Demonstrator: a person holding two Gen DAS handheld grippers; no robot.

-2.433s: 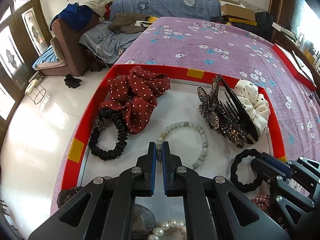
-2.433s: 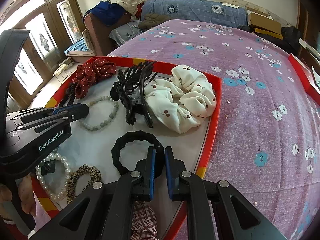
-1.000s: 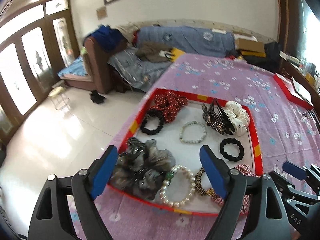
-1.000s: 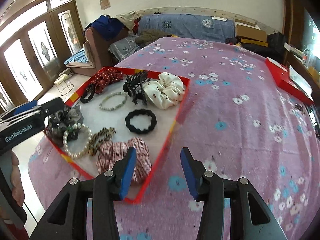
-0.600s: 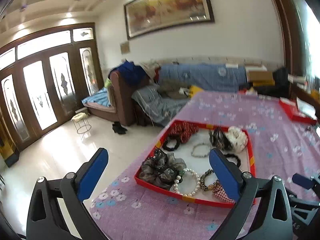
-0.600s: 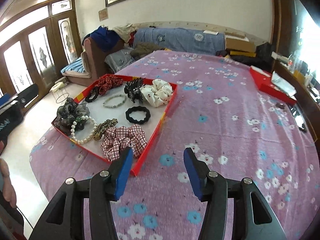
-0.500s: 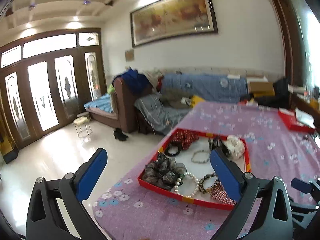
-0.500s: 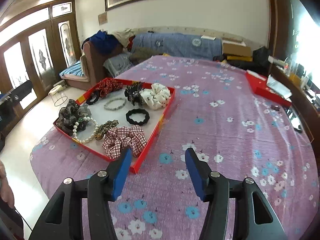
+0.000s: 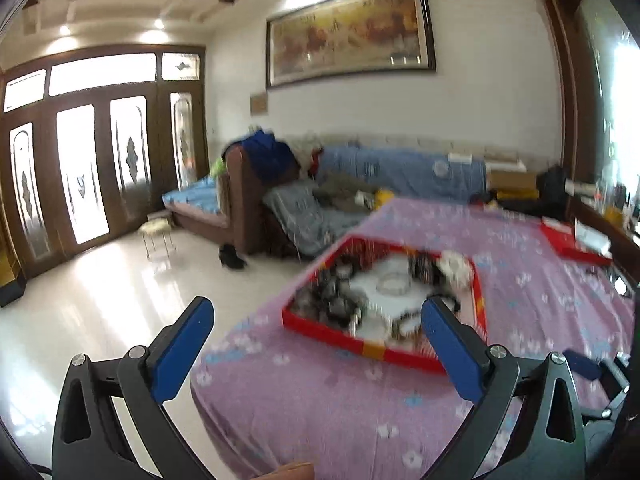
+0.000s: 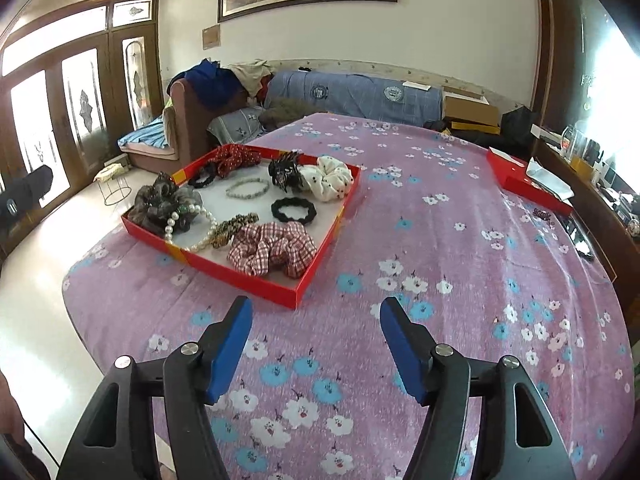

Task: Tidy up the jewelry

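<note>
One red tray (image 10: pixel 256 286) sits near the left edge of the purple flowered tablecloth (image 10: pixel 460 248). It holds two bracelets, one pearl necklace (image 10: pixel 188 220), one dark claw clip (image 10: pixel 285 172) and six scrunchies. Left gripper (image 9: pixel 316 352) spread wide, empty. Right gripper (image 10: pixel 316 350) has just been opening, nothing between its jaws.

Noted: red tray (image 10: pixel 256 285); red-and-white checked scrunchie (image 10: pixel 269 249); white dotted scrunchie (image 10: pixel 328 178); purple floral cloth (image 10: pixel 440 264); blue gripper pads (image 10: pixel 230 346).
</note>
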